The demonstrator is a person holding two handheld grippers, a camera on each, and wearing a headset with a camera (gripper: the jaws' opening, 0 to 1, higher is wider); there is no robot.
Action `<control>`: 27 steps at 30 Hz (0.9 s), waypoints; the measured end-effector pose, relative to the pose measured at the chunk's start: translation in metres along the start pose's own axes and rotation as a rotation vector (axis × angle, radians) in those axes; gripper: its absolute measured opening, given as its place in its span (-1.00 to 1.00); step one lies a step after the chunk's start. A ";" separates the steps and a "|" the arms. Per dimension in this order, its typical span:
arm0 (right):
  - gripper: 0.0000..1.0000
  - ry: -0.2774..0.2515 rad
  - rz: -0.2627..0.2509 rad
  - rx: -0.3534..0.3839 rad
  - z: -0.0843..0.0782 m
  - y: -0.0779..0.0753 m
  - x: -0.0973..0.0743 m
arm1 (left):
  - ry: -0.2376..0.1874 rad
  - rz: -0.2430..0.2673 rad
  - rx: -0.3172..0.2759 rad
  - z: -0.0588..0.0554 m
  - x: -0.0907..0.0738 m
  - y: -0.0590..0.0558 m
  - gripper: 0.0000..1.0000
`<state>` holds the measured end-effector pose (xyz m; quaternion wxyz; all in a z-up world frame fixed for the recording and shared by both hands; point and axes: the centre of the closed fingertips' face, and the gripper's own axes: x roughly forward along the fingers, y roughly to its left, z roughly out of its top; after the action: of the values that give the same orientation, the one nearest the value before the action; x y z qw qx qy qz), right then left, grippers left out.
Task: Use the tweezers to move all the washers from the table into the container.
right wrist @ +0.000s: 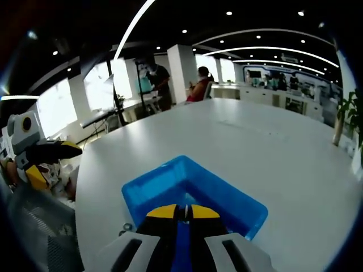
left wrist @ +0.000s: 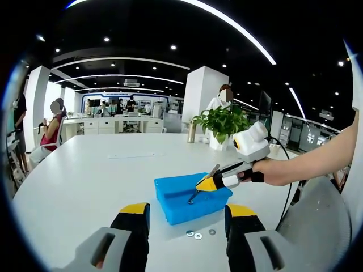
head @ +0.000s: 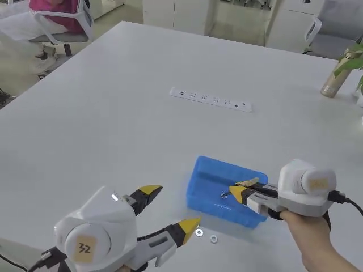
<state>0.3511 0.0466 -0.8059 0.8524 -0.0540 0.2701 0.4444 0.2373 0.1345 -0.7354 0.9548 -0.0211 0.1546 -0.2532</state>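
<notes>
A blue container [head: 210, 199] stands on the white table near its front; it is also in the left gripper view [left wrist: 176, 208] and the right gripper view [right wrist: 170, 181]. My right gripper [head: 238, 190] [left wrist: 205, 182] [right wrist: 184, 212] is shut on thin metal tweezers [head: 227, 194] [left wrist: 195, 194], whose tips dip into the container. Whether they hold a washer is too small to tell. Small washers [head: 199, 232] [left wrist: 198, 235] lie on the table just in front of the container. My left gripper [head: 170, 207] [left wrist: 188, 211] hovers open beside the container, close to those washers.
A white power strip [head: 211, 100] lies further back on the table [head: 113, 124]. A bottle with a plant [head: 336, 78] stands at the far right edge. An office chair [head: 59, 25] sits beyond the far left corner.
</notes>
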 end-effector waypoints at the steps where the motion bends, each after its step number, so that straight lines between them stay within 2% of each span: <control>1: -0.93 -0.008 0.000 0.000 0.003 0.001 -0.001 | 0.000 0.001 -0.001 0.000 0.000 0.000 0.06; 4: -0.96 -0.027 -0.010 -0.014 0.010 0.002 -0.006 | 0.000 0.000 -0.002 0.000 0.000 0.000 0.05; 5: -1.00 -0.060 0.002 -0.051 0.019 0.003 -0.008 | 0.000 -0.001 -0.001 0.000 0.000 0.000 0.05; 6: -1.00 -0.086 -0.037 0.015 0.024 0.001 -0.012 | 0.000 -0.003 0.000 0.000 0.000 0.000 0.05; 7: -1.00 -0.092 -0.012 -0.009 0.028 0.005 -0.016 | 0.001 -0.003 0.001 0.000 0.000 0.000 0.05; 8: -1.00 -0.092 -0.011 -0.015 0.031 0.007 -0.020 | 0.002 -0.004 0.002 0.000 0.000 -0.001 0.05; 9: -1.00 -0.083 -0.023 -0.029 0.031 0.006 -0.021 | 0.002 -0.005 0.004 0.000 0.000 -0.001 0.05; 10: -1.00 -0.044 -0.040 -0.049 0.025 0.005 -0.023 | 0.000 -0.005 0.007 0.000 0.000 -0.001 0.05; 11: -1.00 -0.038 -0.042 -0.058 0.023 0.004 -0.023 | -0.002 -0.004 0.008 0.001 -0.001 -0.001 0.05; 15: -1.00 -0.027 -0.045 -0.039 0.013 0.004 -0.027 | -0.010 0.004 -0.006 0.002 -0.002 0.001 0.05; 20: -1.00 -0.025 -0.042 -0.007 0.010 0.001 -0.026 | -0.010 -0.006 -0.006 0.002 -0.001 -0.001 0.04; 22: -1.00 0.002 -0.009 0.005 0.006 0.004 -0.021 | -0.005 -0.004 0.001 0.001 -0.001 -0.001 0.04; 26: -1.00 0.144 0.047 -0.083 -0.013 0.003 -0.009 | -0.005 -0.003 -0.007 0.001 -0.001 0.000 0.04; 27: -1.00 0.156 0.055 -0.093 -0.015 0.002 -0.008 | -0.004 -0.003 -0.008 0.001 -0.001 0.000 0.04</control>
<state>0.3401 0.0368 -0.8145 0.8130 -0.1205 0.3161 0.4740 0.2363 0.1349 -0.7345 0.9547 -0.0255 0.1535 -0.2538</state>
